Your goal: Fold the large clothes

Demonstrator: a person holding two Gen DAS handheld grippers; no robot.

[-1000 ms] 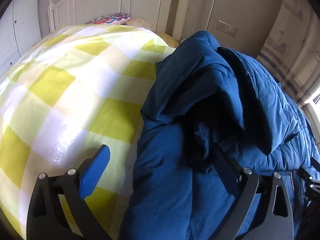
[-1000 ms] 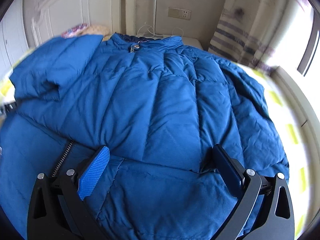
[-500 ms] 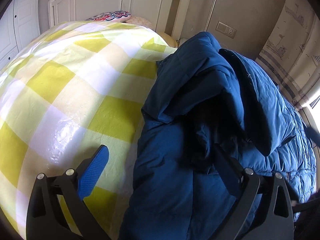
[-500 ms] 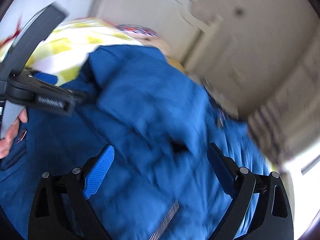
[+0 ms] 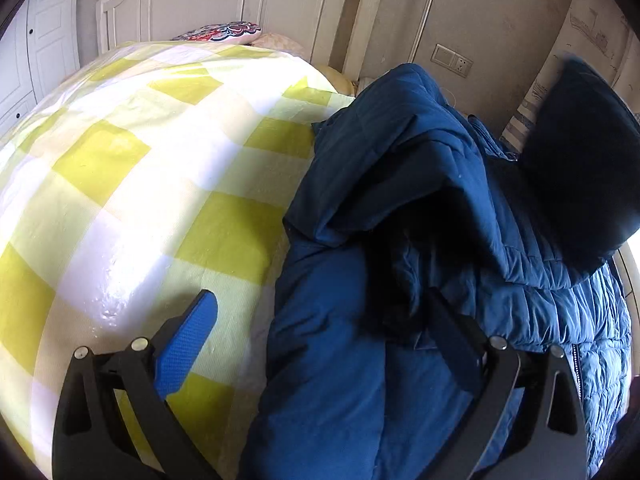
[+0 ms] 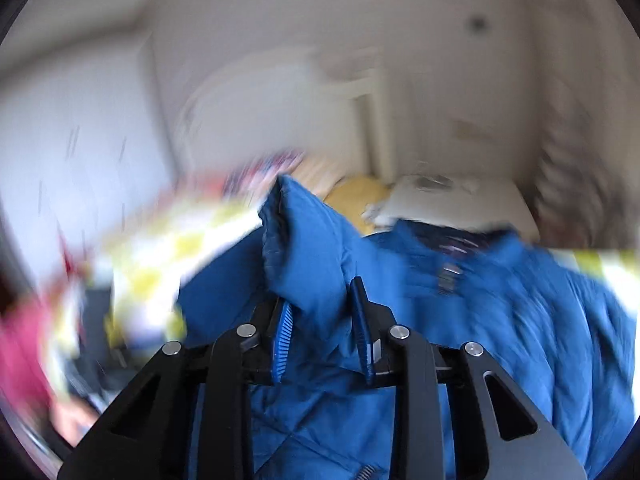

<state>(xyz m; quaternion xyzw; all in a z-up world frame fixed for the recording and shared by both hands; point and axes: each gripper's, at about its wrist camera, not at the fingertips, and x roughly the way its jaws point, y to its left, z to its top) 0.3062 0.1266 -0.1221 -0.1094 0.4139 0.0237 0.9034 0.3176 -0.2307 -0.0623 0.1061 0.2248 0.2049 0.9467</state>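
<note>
The right gripper (image 6: 320, 320) has swung up from the flat jacket (image 6: 500, 320), its jaws closing on a raised fold; the left gripper (image 5: 316, 344) stays spread over the bed (image 5: 120, 200); puffy fabric may slip free.

bare bedspread (image 5: 132, 184) left, jacket (image 5: 400, 208) heaped right

You face a bed (image 5: 120, 184) in a yellow-and-white check cover, sunlit at 9 o'clock — its white headboard (image 5: 248, 8) stands at 12 against a beige wall (image 5: 500, 12). A wall socket (image 5: 452, 60) sits at 1 o'clock, white cupboard doors (image 5: 44, 40) at 10.
</note>
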